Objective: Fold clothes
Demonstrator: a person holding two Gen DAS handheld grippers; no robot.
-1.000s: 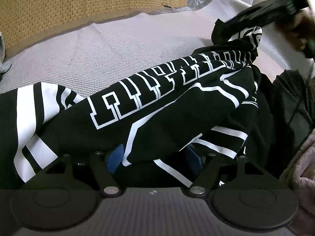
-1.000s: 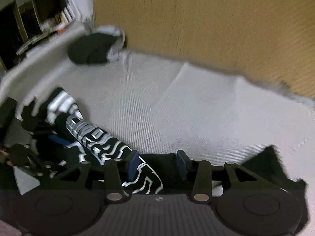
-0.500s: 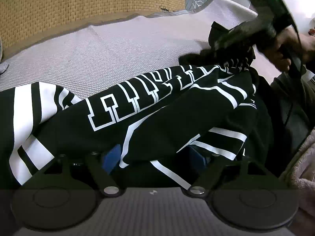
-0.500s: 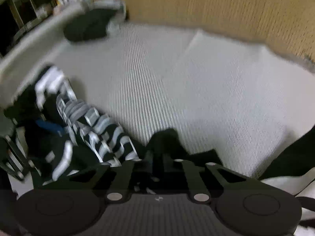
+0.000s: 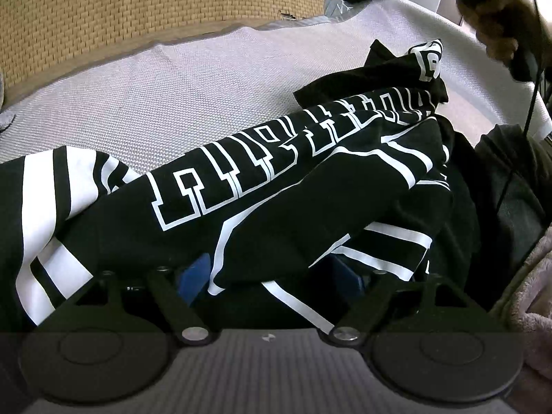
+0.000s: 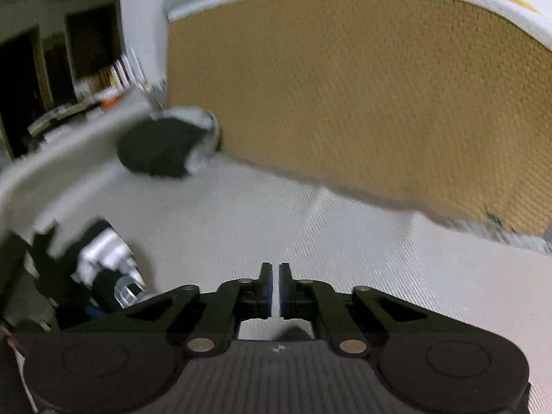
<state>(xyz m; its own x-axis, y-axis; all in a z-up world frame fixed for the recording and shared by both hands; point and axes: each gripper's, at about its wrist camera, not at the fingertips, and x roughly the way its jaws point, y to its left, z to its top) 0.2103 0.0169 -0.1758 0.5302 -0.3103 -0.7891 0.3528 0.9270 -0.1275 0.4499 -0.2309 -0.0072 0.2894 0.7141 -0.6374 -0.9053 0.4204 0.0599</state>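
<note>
Woven pale-grey bedding (image 5: 165, 103) fills the far half of the left wrist view, backed by a tan textured headboard (image 5: 155, 3). On the near side lies the black jersey (image 5: 276, 207), white-striped and lettered, its long axis running from the near left up to the far right. The left gripper (image 5: 272, 276) sits at the garment's near edge with its jaws spread wide; fabric drapes over and between the blue pads (image 5: 195, 272), but they do not visibly press it, so this gripper reads as released rather than grasping. The jersey's far-right corner stands bunched and raised, and above it, at the top right, a hand (image 5: 500, 24) carries the other tool clear of the cloth. To the right a dark garment and a pinkish fleece crowd the edge; open bedding lies far and left.

From the right wrist view, blurred by motion, the same bedding (image 6: 345, 241) stretches ahead to the headboard (image 6: 362, 96). The right gripper (image 6: 275, 288) is nearly closed, its jaws just parting, with only a slit of light and nothing between them. The jersey (image 6: 103, 262) lies off to its near left, so the left gripper is the nearer one. A dark bundle (image 6: 158, 148) rests at the far left by the headboard.
</note>
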